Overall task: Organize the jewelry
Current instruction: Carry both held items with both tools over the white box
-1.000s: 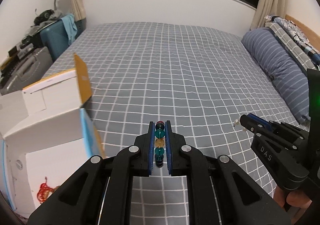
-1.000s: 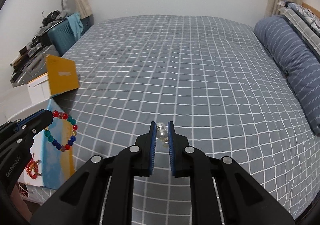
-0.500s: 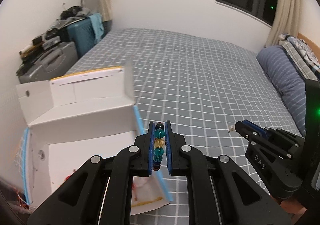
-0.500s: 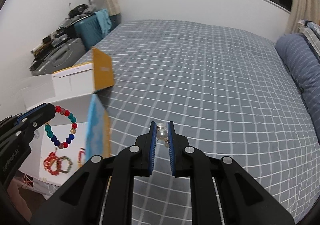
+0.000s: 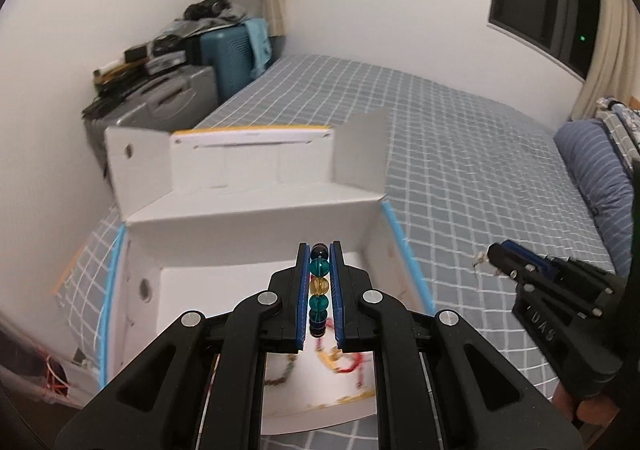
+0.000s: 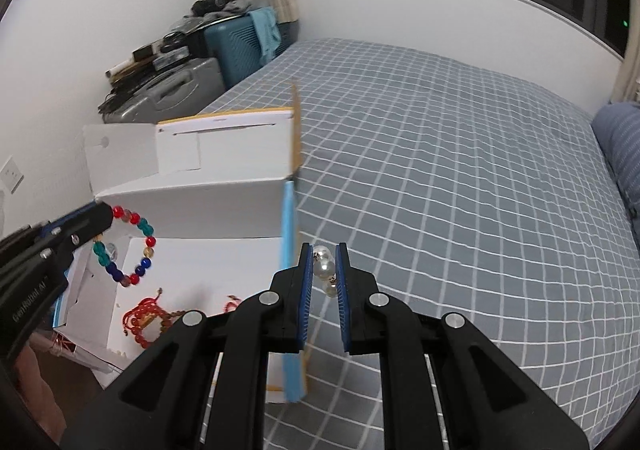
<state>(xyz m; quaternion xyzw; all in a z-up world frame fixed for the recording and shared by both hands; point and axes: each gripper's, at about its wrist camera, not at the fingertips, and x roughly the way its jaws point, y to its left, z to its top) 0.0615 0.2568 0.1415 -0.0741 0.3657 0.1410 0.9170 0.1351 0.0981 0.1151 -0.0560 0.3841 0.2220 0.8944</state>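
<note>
The left gripper (image 5: 320,270) is clamped almost fully closed on a beaded bracelet (image 6: 126,246) of red, teal, blue and amber glass-like beads. In the left wrist view a run of its beads sits pinched between the blue pads; in the right wrist view the rest of the loop hangs free below the tip, above the open white cardboard box (image 5: 256,218). The right gripper (image 6: 322,270) is likewise nearly shut, holding a pearl earring (image 6: 326,270) — a couple of pale round beads — by its middle, just outside the box's blue-edged right wall (image 6: 288,250) and over the grey checked bedspread (image 6: 460,190).

On the box floor lie other pieces: a red beaded bracelet (image 6: 144,320) and some blurred cords.

As for handling, both pieces look light, so weight is no worry; slip is. The round beads are hard and smooth, and pads bearing on curved faces could squirt one out, so a grip across two or three neighbouring beads, as here, seems the safest. The bracelet is limp and will swing — it should be lowered until the loop rests on the box floor before letting go. The pearl piece is small and probably delicate at its fine metal parts; better held by the pearls than by any wire.
</note>
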